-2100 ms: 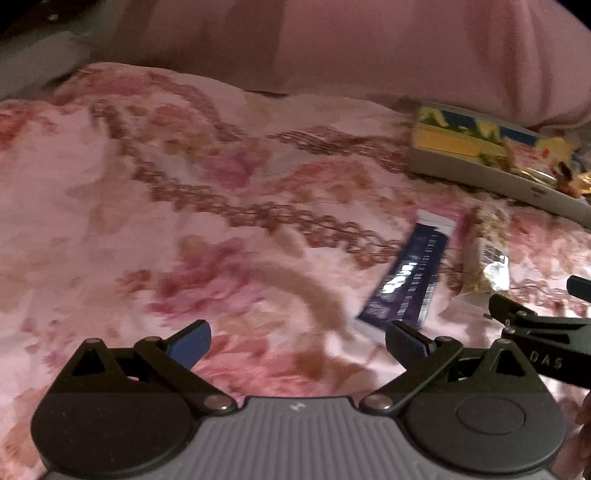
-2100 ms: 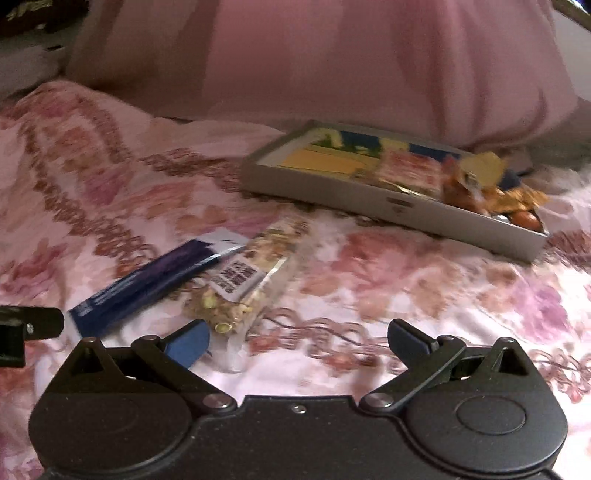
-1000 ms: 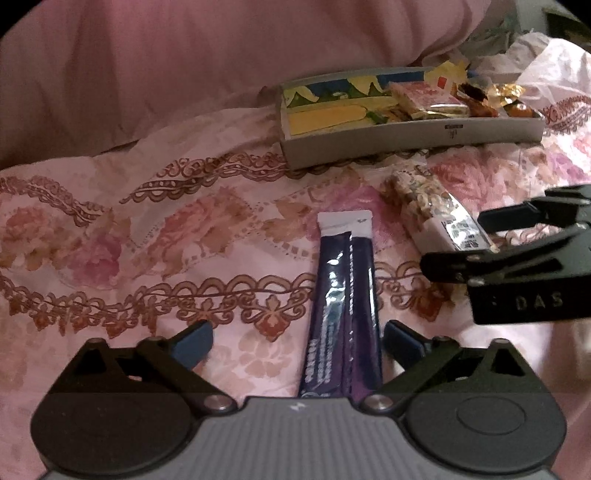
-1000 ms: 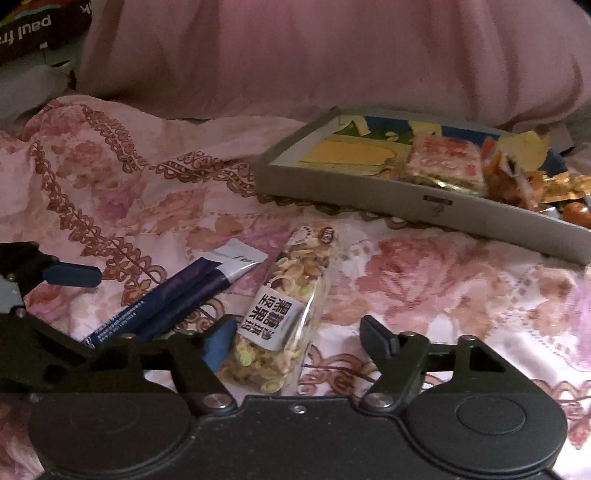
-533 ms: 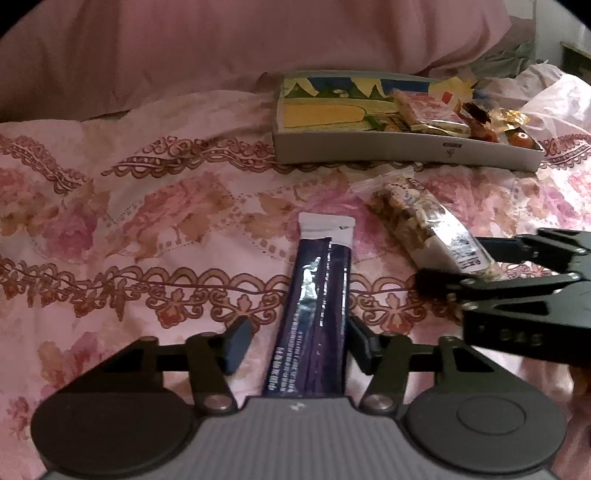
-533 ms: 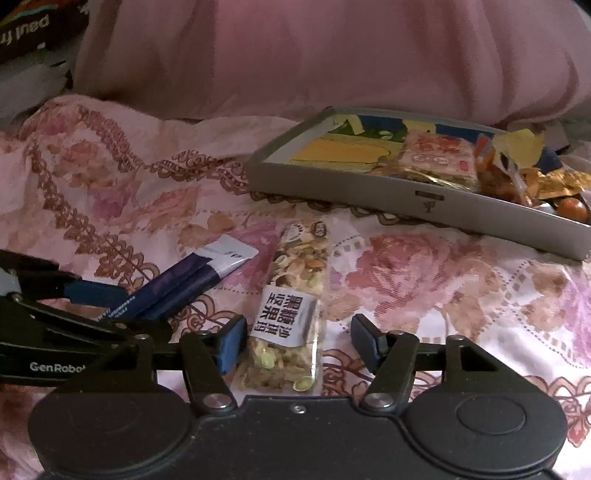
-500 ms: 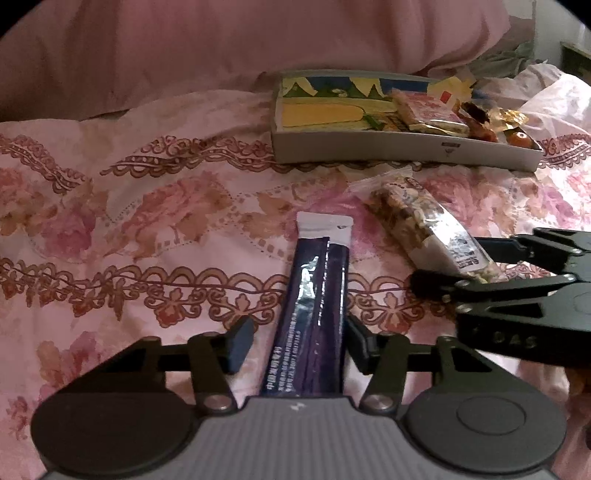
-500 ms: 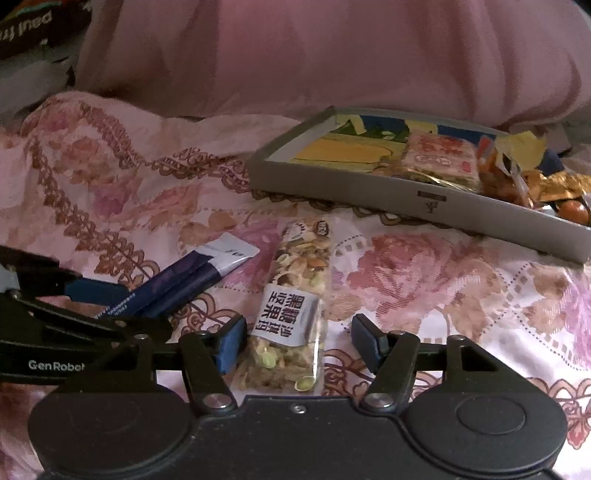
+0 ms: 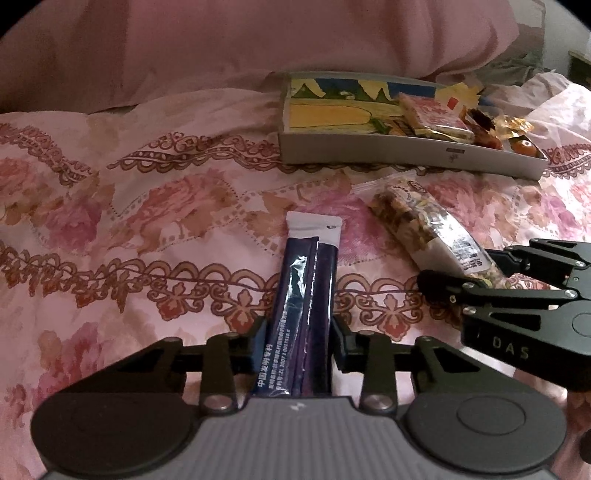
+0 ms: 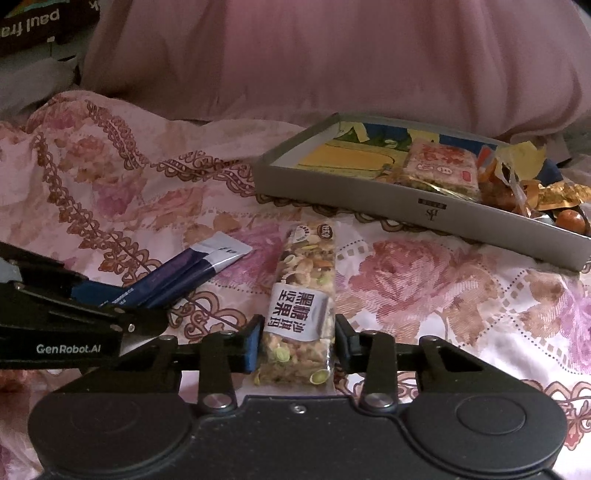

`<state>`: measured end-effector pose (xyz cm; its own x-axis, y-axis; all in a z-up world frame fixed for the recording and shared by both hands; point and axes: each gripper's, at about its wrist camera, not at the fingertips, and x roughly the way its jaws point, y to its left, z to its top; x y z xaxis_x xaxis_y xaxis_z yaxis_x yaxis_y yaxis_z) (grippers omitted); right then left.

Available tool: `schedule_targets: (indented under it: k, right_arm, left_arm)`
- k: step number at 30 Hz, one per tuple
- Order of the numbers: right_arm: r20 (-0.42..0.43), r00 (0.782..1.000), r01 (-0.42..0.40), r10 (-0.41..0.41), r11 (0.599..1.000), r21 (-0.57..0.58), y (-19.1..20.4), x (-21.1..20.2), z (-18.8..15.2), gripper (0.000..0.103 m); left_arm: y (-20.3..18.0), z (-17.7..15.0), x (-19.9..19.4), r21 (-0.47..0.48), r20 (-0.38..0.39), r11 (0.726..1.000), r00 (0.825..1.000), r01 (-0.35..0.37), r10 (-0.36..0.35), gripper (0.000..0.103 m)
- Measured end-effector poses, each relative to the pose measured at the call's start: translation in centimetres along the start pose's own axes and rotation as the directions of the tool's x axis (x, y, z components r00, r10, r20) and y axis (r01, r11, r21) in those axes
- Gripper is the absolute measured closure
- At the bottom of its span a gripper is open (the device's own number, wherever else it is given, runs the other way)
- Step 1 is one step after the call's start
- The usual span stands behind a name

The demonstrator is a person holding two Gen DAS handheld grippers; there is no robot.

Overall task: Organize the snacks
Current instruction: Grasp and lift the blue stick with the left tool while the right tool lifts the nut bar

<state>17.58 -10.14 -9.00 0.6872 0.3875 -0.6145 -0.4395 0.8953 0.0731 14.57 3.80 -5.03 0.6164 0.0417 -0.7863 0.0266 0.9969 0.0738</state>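
Note:
A dark blue stick sachet lies on the floral bedspread; my left gripper is shut on its near end. It also shows in the right wrist view. A clear nut bar packet lies beside it; my right gripper is shut on its near end. The packet also shows in the left wrist view, with the right gripper at its end. A grey tray with several wrapped snacks at its right end sits behind; in the left wrist view the tray is at upper right.
A big pink pillow rises behind the tray. A dark box with lettering sits at far left. The floral bedspread spreads to the left of the sachet. The left gripper body is close on the right gripper's left.
Both grippers have closed: the left fingers now press the blue sachet's near end, the right fingers press the nut bar packet. Both tools have moved slightly forward.

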Motion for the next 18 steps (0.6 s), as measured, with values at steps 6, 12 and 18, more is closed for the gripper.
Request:
schedule_targets:
  k: [6, 12, 18]
  right_arm:
    - [0.023, 1.0, 0.018, -0.017, 0.998, -0.052, 0.6, -0.9, 0.0, 0.064]
    - [0.069, 0.996, 0.057, -0.047, 0.986, -0.154, 1.5, -2.3, -0.2, 0.064]
    - [0.109, 0.992, 0.082, -0.063, 0.981, -0.175, 1.5, -3.2, 0.0, 0.064]
  left_arm:
    - [0.2, -0.2, -0.7, -0.052, 0.002, 0.999, 1.0, -0.011, 0.011, 0.066]
    - [-0.1, -0.4, -1.2, -0.076, 0.009, 0.997, 1.0, -0.017, 0.017, 0.066]
    - [-0.6, -0.3, -1.8, -0.083, 0.022, 0.996, 1.0, -0.014, 0.016, 0.066]
